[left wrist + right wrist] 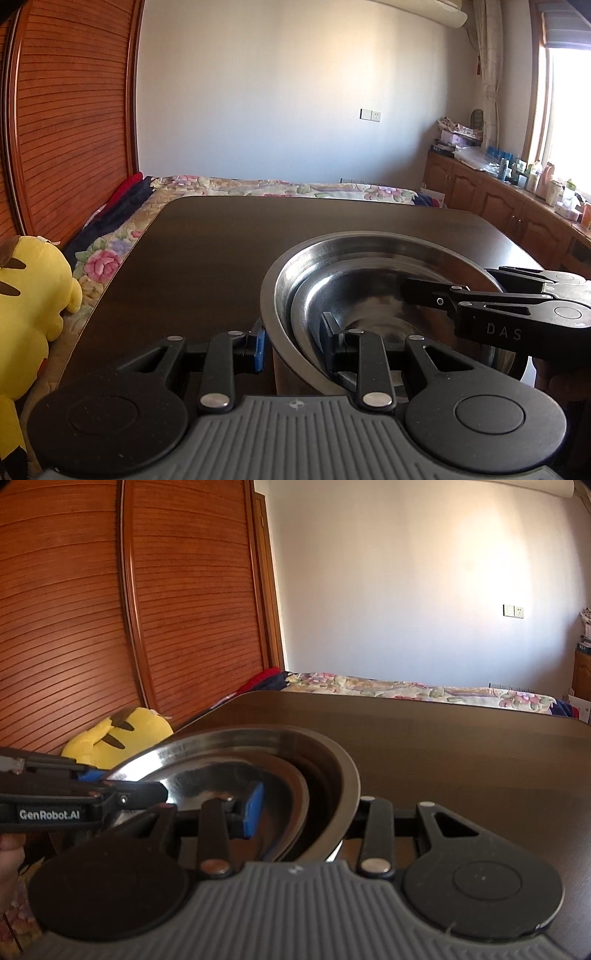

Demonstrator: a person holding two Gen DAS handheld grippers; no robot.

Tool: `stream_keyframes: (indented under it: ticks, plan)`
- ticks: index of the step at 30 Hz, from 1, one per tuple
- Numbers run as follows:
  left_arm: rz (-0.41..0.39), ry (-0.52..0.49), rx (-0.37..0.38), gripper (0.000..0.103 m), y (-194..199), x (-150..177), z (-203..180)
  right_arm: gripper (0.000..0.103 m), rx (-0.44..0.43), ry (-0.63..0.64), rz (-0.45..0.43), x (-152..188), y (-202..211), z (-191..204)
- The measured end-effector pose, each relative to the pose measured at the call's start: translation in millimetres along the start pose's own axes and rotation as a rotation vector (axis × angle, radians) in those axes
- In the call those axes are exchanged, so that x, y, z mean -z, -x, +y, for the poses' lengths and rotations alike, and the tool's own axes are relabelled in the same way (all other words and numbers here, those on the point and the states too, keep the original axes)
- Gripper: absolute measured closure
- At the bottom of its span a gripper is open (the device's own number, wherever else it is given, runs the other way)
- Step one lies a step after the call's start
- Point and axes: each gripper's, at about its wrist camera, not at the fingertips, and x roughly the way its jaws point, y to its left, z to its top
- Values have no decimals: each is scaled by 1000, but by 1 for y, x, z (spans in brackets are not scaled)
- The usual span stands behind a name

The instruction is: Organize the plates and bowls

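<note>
Two bowls (pixel 369 280): nested, on worktop (pixel 207 258)
Left tool (pixel 291 343): straddling near rim, not visibly clamped
Right tool (pixel 299 812): likewise astride opposite rim
Risk: uneven lift, tilting, inner bowl sliding

1. Large steel bowl (pixel 280 280) sits upright near the front edge of the dark table (pixel 207 240).
2. Smaller steel bowl (pixel 314 295) is nested inside it, tilted, shiny.

black tool (pixel 295 341), blue pads (pixel 253 808), silver screws.
</note>
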Motion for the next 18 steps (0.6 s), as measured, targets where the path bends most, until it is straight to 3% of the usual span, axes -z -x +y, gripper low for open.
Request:
stream_keyframes:
  ticks: [18]
  plan:
    - [-3,-18,-13,72,0,4,-4,61,-8,-2,6,2,-2,-1]
